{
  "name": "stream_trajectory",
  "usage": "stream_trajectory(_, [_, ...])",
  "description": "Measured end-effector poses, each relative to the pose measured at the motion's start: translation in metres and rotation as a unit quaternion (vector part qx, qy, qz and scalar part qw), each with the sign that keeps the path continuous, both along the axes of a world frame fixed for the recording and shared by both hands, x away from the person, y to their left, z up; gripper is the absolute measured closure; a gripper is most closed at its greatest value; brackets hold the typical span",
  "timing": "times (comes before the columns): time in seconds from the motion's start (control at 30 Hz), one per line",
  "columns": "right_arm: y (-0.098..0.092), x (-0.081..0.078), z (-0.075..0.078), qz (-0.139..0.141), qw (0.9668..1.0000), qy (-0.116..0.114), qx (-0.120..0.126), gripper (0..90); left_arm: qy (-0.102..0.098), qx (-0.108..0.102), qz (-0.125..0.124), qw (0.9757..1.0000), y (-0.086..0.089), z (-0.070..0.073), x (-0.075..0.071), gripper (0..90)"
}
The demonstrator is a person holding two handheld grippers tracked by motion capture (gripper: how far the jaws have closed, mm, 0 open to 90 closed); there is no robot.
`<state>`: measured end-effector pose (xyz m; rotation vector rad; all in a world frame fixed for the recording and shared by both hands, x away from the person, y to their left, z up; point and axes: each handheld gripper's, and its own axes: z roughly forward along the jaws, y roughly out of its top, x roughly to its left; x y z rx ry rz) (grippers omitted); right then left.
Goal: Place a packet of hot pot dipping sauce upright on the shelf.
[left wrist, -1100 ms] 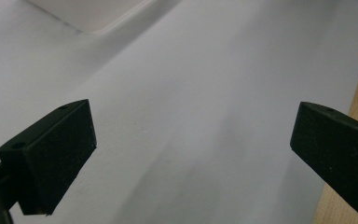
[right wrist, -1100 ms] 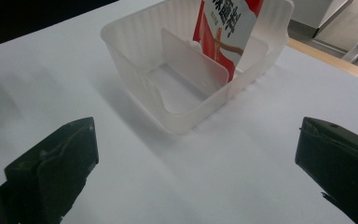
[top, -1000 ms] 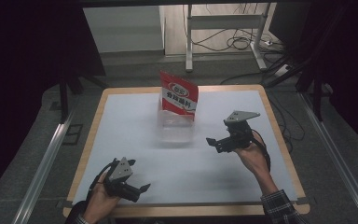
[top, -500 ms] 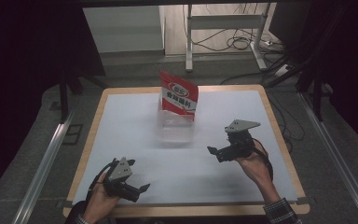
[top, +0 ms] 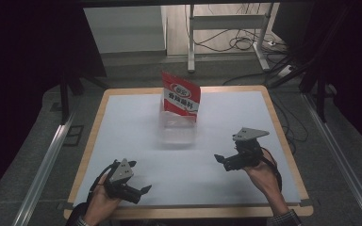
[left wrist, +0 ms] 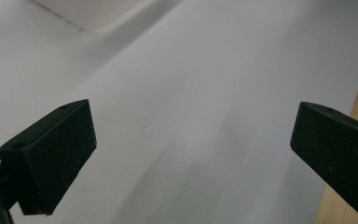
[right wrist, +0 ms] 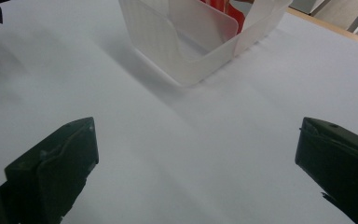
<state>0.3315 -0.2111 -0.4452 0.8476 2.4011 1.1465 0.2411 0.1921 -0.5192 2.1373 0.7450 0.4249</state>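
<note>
both released: the right gripper (top: 220,160) faces the clear bin (top: 177,131) holding a red packet (top: 181,96); reaching far-left comes next, while the left gripper (top: 146,189) waits near.

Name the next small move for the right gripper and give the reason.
Probably ease the right gripper forward toward the translucent white plastic bin: its jaws are wide open, empty, and already aimed at the bin, which holds the red snack packet.
</note>
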Motion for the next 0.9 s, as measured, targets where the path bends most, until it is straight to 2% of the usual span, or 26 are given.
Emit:
stream_trajectory(0.43, [-0.024, -0.02, 0.001, -0.027, 0.9994, -0.015, 0.015, 0.0, 0.0, 0.003, 0.002, 1.0, 0.0, 0.0, 0.0, 0.0])
stream_trajectory(0.6, [-0.036, -0.027, -0.004, -0.044, 0.9987, -0.011, 0.021, 0.0, 0.0, 0.004, 0.003, 1.0, 0.0, -0.001, 0.001, 0.0])
stream_trajectory(0.9, [-0.055, -0.039, -0.017, -0.063, 0.9977, -0.02, 0.011, 0.0, 0.002, 0.006, 0.003, 1.0, -0.001, -0.001, 0.001, 0.0])
